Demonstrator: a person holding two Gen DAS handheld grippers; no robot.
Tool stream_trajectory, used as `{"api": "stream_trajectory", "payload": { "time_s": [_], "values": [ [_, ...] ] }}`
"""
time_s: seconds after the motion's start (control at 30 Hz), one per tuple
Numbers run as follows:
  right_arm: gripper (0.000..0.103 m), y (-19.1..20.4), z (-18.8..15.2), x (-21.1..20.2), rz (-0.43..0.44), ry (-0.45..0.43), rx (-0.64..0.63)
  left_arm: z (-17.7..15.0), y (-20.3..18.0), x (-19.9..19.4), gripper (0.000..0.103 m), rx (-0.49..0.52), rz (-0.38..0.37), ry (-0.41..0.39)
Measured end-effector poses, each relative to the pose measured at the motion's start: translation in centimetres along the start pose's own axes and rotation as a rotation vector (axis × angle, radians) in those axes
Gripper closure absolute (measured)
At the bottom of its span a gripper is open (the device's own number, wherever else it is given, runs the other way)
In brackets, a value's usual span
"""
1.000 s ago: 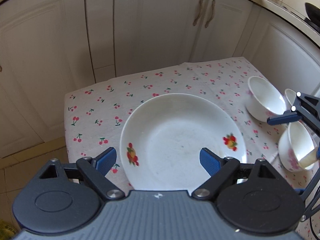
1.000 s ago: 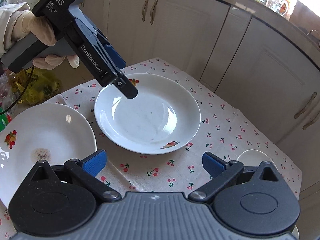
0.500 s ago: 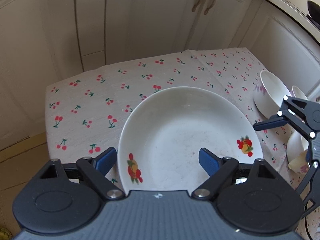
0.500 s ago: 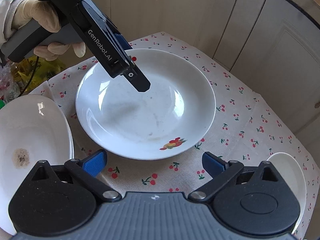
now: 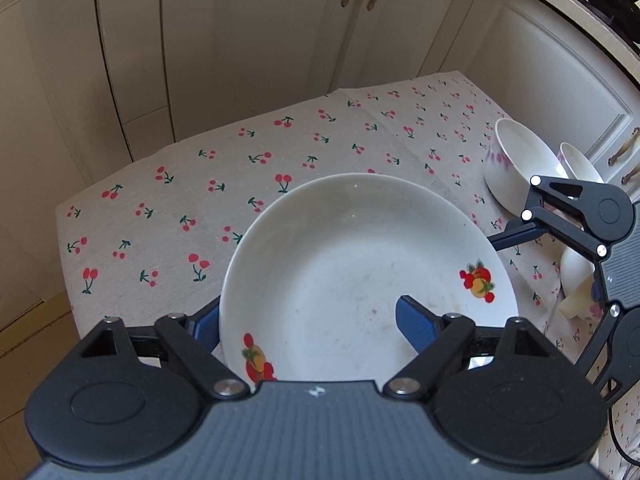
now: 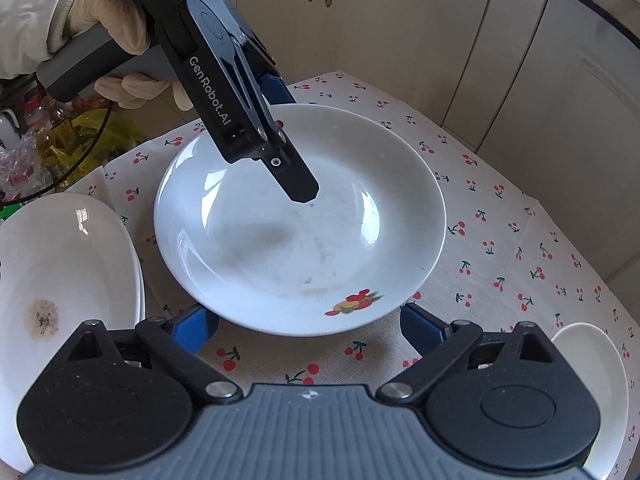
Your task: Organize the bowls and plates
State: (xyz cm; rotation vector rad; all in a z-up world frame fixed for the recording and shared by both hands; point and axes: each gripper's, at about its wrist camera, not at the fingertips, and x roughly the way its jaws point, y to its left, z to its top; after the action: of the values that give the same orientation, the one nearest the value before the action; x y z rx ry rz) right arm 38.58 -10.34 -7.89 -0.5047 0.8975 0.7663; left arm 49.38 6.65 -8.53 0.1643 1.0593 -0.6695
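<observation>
On the cherry-print tablecloth (image 5: 248,168) before cream cabinets, the wide white fruit-decorated plate (image 5: 360,272), now nearer than before, sits beside three white bowls (image 5: 516,168), its rim straddled by the closing, not yet gripping left gripper (image 5: 308,320), the right gripper (image 6: 308,324) also closing, empty.

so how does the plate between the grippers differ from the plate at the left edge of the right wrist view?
The middle plate has a fruit print on its rim and only faint smudges; the left plate carries a brown burnt-looking stain. The middle plate shows whole; the left plate is cut by the frame. Both are white, round and shallow, on the cherry cloth.
</observation>
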Motion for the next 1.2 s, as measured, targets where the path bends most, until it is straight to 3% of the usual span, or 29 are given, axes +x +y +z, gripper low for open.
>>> {"api": "stream_trajectory", "payload": {
  "time_s": [1.2],
  "values": [
    [0.004, 0.1, 0.5, -0.3, -0.031, -0.01, -0.01, -0.2, 0.1, 0.2, 0.017, -0.005, 0.004, -0.02]
  ]
}}
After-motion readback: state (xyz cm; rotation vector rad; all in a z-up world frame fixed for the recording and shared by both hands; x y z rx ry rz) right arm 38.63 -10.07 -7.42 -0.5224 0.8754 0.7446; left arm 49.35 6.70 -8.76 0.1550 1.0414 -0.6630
